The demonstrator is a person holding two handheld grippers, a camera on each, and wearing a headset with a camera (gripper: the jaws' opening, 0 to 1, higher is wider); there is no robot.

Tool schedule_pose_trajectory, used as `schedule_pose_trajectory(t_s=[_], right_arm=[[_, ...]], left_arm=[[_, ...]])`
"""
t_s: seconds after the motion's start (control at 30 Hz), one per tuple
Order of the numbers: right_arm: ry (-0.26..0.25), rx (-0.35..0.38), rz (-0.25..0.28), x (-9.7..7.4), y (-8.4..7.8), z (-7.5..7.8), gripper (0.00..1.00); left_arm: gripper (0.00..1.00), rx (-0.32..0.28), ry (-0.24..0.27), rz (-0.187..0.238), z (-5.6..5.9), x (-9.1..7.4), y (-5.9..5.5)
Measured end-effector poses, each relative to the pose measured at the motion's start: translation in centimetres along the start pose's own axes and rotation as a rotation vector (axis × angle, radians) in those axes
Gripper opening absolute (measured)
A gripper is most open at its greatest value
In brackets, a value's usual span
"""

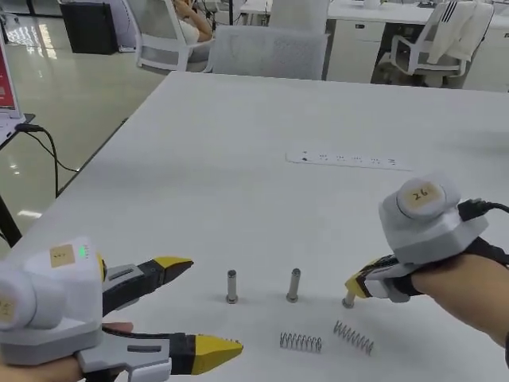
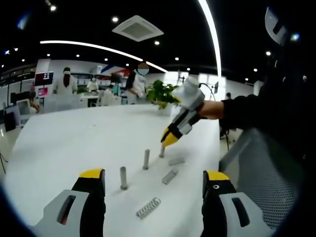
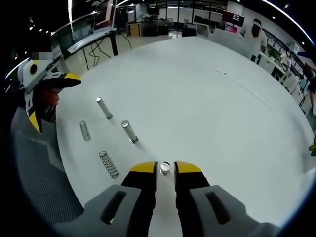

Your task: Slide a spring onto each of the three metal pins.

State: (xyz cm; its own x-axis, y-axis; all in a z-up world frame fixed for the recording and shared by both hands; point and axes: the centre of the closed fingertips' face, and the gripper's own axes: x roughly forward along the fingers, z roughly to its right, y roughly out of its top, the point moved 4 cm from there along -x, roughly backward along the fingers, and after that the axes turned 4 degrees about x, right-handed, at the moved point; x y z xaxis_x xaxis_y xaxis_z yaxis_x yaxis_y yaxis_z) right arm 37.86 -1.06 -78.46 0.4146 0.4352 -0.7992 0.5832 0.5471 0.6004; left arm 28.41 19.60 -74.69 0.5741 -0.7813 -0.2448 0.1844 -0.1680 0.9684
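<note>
Three metal pins stand in a row on the white table (image 1: 262, 119): a left pin (image 1: 231, 286), a middle pin (image 1: 293, 285) and a right pin (image 1: 348, 302). Two springs (image 1: 301, 342) (image 1: 353, 337) lie flat just in front of them. My right gripper (image 1: 355, 286) has its yellow tips closed narrowly around the top of the right pin (image 3: 165, 168). My left gripper (image 1: 203, 305) is wide open and holds nothing, left of the pins. In the left gripper view a spring (image 2: 148, 208) lies nearest, with two more (image 2: 170, 176) (image 2: 176, 161) beyond.
A white power strip (image 1: 350, 160) lies farther back on the table. Office chairs (image 1: 270, 49) stand past the far edge. The table's left edge drops to the floor, where a cable (image 1: 48, 143) runs.
</note>
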Motion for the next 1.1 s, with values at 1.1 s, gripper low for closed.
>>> schedule_pose_trajectory(t_s=[1.1], right_arm=[[0.081, -0.004, -0.030, -1.5, -4.1, -1.8, 0.13]], left_arm=[[0.77, 0.002, -0.006, -0.003, 0.0, 0.0, -0.2]])
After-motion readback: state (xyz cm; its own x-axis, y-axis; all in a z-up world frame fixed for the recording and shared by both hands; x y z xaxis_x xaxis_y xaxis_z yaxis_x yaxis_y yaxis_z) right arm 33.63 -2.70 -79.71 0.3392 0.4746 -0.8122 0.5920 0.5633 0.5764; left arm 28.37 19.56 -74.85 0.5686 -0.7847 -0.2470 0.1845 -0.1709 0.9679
